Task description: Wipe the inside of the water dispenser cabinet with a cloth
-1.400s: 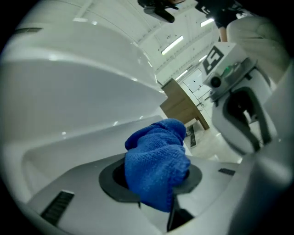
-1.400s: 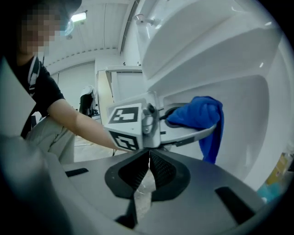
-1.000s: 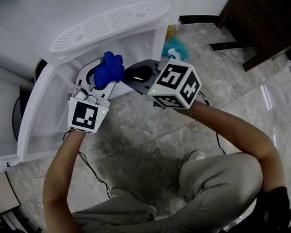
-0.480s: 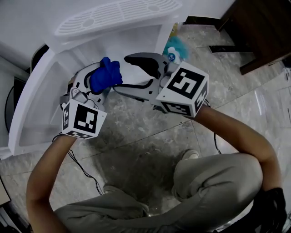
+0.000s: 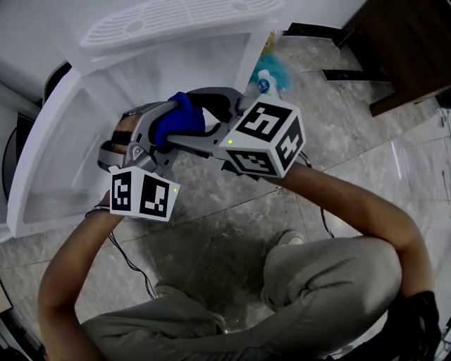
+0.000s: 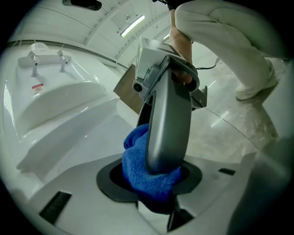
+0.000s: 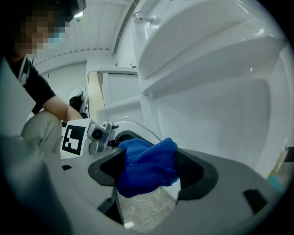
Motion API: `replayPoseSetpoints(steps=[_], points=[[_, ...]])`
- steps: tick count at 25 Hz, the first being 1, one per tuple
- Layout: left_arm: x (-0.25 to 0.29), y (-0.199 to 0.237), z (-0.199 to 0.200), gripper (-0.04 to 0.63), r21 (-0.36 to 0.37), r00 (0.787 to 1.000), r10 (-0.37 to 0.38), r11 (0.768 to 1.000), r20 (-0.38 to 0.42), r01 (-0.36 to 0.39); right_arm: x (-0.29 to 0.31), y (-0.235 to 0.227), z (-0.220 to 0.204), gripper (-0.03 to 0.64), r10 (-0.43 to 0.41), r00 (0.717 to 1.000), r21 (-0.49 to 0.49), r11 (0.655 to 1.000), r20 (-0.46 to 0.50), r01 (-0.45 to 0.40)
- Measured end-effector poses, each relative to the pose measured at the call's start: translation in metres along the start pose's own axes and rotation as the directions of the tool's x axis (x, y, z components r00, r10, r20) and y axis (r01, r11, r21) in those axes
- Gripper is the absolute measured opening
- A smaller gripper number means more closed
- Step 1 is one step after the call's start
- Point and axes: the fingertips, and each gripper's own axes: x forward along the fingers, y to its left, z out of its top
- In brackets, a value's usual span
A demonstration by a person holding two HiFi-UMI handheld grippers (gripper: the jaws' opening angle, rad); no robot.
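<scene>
A bunched blue cloth is held in my left gripper, whose jaws are shut on it in front of the open white water dispenser cabinet. My right gripper comes in from the right. Its jaws are opening wide, and they straddle the same cloth without squeezing it. In the left gripper view the cloth sits between the pads, and one grey finger of the right gripper crosses in front of it. The right gripper view shows the cloth between that gripper's spread jaws, with the cabinet's white inner wall behind.
A vented white panel tops the cabinet. A teal item with a blue-and-white bottle stands on the marble floor by the cabinet's right edge. Dark wooden furniture is at the upper right. A black cable trails near the person's knees.
The right jaws went from shut to wide open and now sit around the cloth. The left gripper rolled and dropped slightly, bringing the cloth toward the right gripper.
</scene>
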Motion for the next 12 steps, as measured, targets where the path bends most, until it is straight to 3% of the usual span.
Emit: replayPoseSetpoints(steps=[6, 12], points=[[0.001, -0.004, 0.005, 0.147, -0.014, 1.0, -0.019, 1.0, 0.017, 0.019, -0.003, -0.002, -0.006, 0.301, 0.039, 0.999, 0.12, 0.992, -0.026, -0.036], [0.003, -0.006, 0.012, 0.232, -0.054, 0.998, -0.021, 0.998, 0.058, 0.024, -0.008, -0.003, -0.01, 0.179, 0.023, 0.997, 0.111, 0.994, -0.077, -0.015]])
